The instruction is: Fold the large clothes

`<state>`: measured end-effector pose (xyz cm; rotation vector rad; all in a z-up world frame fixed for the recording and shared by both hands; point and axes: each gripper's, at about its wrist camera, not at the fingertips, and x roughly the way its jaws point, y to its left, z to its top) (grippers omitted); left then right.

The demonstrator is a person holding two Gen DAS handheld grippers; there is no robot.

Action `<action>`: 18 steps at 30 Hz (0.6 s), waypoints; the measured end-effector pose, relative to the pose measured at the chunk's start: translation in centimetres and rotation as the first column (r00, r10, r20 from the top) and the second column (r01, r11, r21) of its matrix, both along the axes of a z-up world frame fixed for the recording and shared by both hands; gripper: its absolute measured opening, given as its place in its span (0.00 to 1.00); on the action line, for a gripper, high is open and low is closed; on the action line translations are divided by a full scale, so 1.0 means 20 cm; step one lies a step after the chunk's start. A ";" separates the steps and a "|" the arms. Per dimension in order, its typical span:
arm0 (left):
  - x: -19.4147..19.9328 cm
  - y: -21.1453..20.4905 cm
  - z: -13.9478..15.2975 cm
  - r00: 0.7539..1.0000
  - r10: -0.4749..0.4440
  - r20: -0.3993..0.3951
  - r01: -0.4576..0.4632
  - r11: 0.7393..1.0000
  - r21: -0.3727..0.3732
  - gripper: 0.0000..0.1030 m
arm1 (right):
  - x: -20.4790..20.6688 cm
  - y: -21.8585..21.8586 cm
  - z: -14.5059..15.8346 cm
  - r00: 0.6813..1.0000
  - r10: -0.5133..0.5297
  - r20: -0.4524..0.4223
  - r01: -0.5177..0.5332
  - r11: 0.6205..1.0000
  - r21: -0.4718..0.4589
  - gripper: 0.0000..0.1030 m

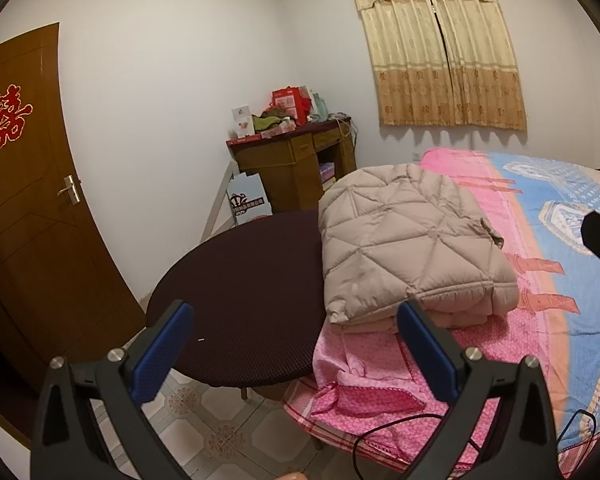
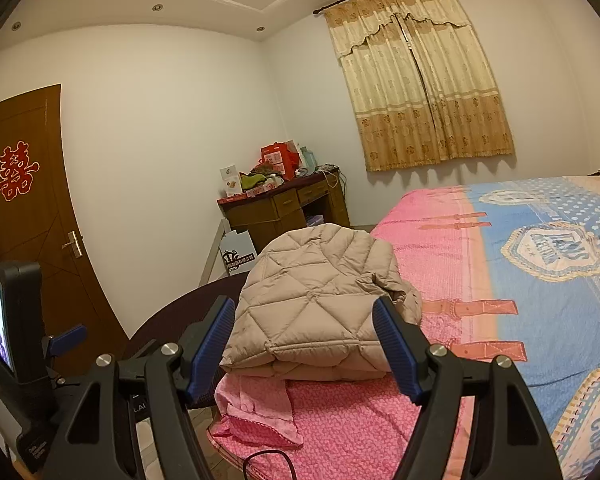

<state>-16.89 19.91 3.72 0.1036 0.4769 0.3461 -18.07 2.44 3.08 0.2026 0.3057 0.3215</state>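
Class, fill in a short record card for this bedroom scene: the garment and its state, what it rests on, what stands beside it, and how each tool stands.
garment: beige quilted coat, folded into a stack
rests on: edge of the bed, partly over the round dark table
bedding: pink and blue sheet
left tool: open, empty, short of the coat
right tool: open, empty, facing the coat
background: wooden door, cluttered desk, closed curtains

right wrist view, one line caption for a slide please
Folded beige quilted jacket lies on the pink bedspread, framed by the open, empty right gripper.
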 end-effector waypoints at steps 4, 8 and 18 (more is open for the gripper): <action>0.00 0.00 0.00 1.000 0.000 0.003 0.000 1.000 0.004 1.00 | 0.00 -0.01 -0.01 1.000 -0.004 -0.002 0.004 1.000 0.006 0.70; 0.00 -0.01 0.00 1.000 0.010 0.008 -0.010 1.000 0.009 1.00 | 0.00 -0.01 -0.02 1.000 -0.004 -0.009 0.004 1.000 0.006 0.70; 0.00 -0.02 0.00 1.000 0.017 0.006 -0.017 0.999 0.038 1.00 | 0.00 -0.01 -0.03 1.000 -0.009 -0.018 0.009 1.000 0.006 0.70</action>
